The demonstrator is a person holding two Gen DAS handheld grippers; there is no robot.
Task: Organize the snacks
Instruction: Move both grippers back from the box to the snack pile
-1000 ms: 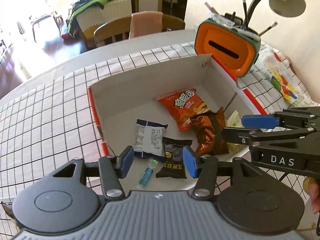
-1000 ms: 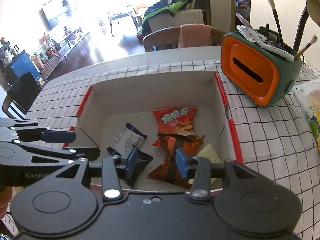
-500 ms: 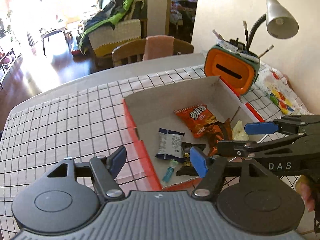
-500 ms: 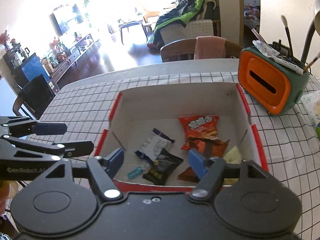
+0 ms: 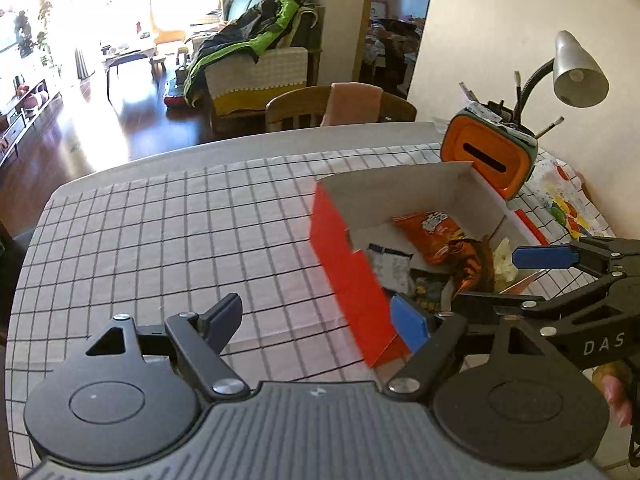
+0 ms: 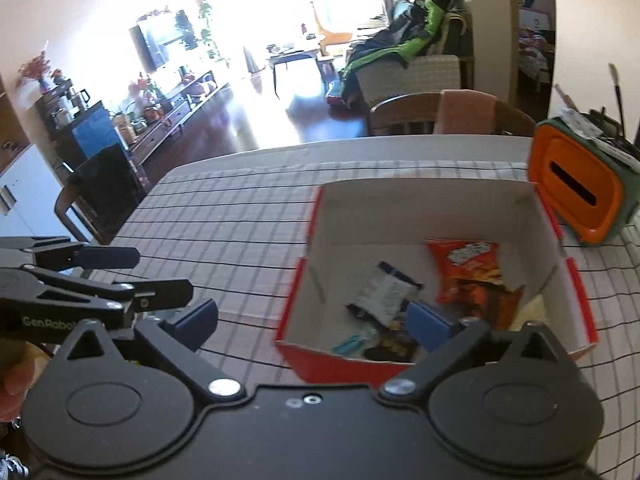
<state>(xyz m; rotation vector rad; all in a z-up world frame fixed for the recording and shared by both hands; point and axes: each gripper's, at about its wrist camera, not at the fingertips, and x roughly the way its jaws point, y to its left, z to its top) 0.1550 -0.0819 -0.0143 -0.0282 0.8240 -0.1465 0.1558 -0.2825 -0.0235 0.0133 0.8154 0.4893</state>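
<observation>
Snacks (image 6: pixel 468 276) all inside red box (image 5: pixel 348 276), none beside it; left gripper (image 5: pixel 320 316) and right gripper (image 6: pixel 316 320) opening, empty; seemingly finished.

You have a white tablecloth (image 5: pixel 180 240) ruled in a thin black grid under everything. Your box (image 6: pixel 432 208) is red outside and plain white inside. In it you see an orange-red chip bag (image 6: pixel 468 264) with white lettering, a darker orange-brown bag (image 6: pixel 492 300), a white packet with dark blue ends (image 6: pixel 386 290), a black packet (image 6: pixel 390 346) with gold print, a pale yellow packet (image 5: pixel 502 258) and a small teal wrapper (image 6: pixel 352 344). Your pen holder (image 6: pixel 576 188) has an orange face, a black slot and a green body. Both grippers you hold are black with blue pads (image 5: pixel 410 322)
</observation>
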